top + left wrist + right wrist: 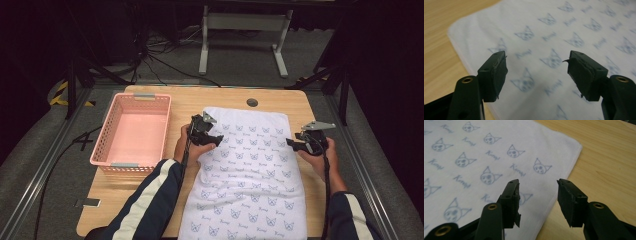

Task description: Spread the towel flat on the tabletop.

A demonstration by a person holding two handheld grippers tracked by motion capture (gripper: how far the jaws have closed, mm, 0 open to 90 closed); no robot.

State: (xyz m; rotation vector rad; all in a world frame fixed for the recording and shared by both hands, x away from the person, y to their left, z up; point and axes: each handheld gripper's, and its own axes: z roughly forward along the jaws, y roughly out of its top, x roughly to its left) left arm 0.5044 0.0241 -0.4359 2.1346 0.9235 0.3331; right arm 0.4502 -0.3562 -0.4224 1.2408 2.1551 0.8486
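White cat-print towel (250, 170) spread flat on the tabletop (280, 97) right of the pink basket (132, 131), your left tool (212, 138) over the towel's left edge, jaws apart, your right tool (295, 145) over its right edge, jaws apart

Empty pink basket (134, 131) at left on wooden table (190, 97)
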